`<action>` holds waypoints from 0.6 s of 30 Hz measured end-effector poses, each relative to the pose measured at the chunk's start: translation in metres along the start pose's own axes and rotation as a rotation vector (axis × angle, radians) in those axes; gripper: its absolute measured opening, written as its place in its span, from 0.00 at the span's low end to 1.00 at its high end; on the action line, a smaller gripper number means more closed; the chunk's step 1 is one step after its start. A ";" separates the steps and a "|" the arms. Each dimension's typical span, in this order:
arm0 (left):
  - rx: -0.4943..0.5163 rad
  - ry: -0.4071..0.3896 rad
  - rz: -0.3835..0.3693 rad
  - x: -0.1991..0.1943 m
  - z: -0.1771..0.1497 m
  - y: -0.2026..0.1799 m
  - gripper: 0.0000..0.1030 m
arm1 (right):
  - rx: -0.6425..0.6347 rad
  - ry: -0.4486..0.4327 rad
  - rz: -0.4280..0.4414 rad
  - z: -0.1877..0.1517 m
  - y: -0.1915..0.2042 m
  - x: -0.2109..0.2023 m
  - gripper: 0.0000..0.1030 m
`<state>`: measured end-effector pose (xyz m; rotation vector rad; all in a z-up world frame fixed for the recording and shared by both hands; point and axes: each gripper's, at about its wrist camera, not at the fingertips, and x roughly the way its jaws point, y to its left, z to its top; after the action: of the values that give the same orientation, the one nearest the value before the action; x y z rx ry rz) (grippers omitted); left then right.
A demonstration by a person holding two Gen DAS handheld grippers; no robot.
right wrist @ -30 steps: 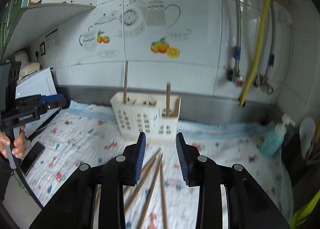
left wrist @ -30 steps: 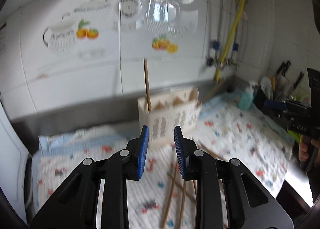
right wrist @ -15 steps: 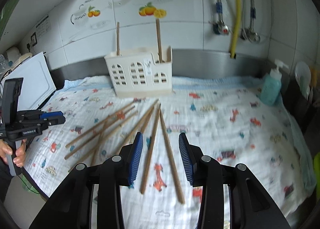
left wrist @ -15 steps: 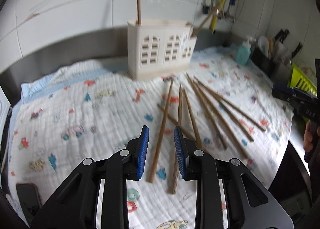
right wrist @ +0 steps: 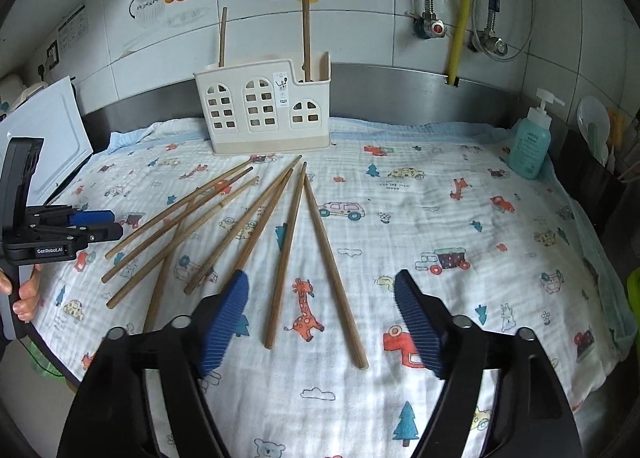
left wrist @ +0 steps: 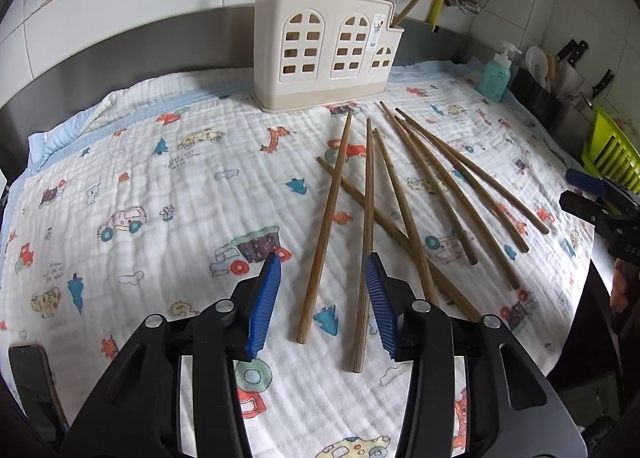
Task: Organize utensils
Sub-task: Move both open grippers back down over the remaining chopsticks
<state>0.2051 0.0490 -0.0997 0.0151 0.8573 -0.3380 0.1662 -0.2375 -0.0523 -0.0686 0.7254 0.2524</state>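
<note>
Several wooden chopsticks [left wrist: 420, 181] lie fanned out on a printed white cloth [left wrist: 160, 193], also in the right wrist view [right wrist: 224, 213]. A cream utensil holder [left wrist: 326, 53] stands at the back with two chopsticks upright in it; it also shows in the right wrist view [right wrist: 264, 105]. My left gripper [left wrist: 322, 300] is open and empty, low over the near ends of two chopsticks [left wrist: 326, 217]. My right gripper [right wrist: 320, 322] is wide open and empty, straddling the near ends of two chopsticks [right wrist: 316, 250]. The left gripper also shows at the left edge of the right wrist view [right wrist: 100, 225].
A teal soap bottle [right wrist: 532, 137] stands at the back right. A knife block and utensils [left wrist: 560, 69] and a green rack [left wrist: 612, 153] stand beyond the cloth's right edge. A white board [right wrist: 44, 145] leans at the left. A tiled wall with pipes [right wrist: 460, 9] is behind.
Both grippers have tilted down and dropped toward the cloth, closer to the chopsticks' near ends. Both have opened wider, the right one most.
</note>
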 end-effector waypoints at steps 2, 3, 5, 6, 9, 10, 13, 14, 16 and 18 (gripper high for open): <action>0.002 0.010 -0.005 0.003 -0.001 0.000 0.47 | -0.002 -0.002 -0.005 0.000 0.001 0.001 0.82; 0.004 0.012 -0.006 0.005 -0.001 -0.001 0.47 | -0.003 -0.004 -0.009 -0.001 0.001 0.001 0.82; 0.005 0.018 -0.008 0.007 -0.001 0.000 0.47 | -0.008 -0.001 -0.010 -0.002 0.001 0.002 0.83; 0.001 0.018 -0.010 0.008 -0.001 0.000 0.47 | -0.008 0.001 -0.013 -0.003 0.001 0.002 0.85; -0.001 0.009 -0.013 0.008 0.002 0.002 0.46 | -0.006 0.005 -0.017 -0.004 0.000 0.003 0.85; 0.002 0.011 -0.016 0.009 0.003 0.002 0.45 | -0.005 0.006 -0.017 -0.004 -0.001 0.004 0.85; 0.021 0.012 -0.008 0.011 0.005 0.001 0.44 | 0.004 0.010 -0.018 -0.005 -0.004 0.005 0.85; 0.027 0.013 -0.006 0.012 0.005 0.000 0.44 | 0.007 0.012 -0.016 -0.006 -0.005 0.006 0.85; 0.041 0.013 0.004 0.015 0.006 -0.001 0.44 | 0.011 0.020 -0.013 -0.007 -0.007 0.009 0.85; 0.054 0.021 0.010 0.018 0.005 -0.002 0.34 | 0.016 0.028 -0.010 -0.008 -0.009 0.011 0.85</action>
<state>0.2195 0.0415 -0.1092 0.0733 0.8681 -0.3516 0.1711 -0.2448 -0.0660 -0.0607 0.7547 0.2369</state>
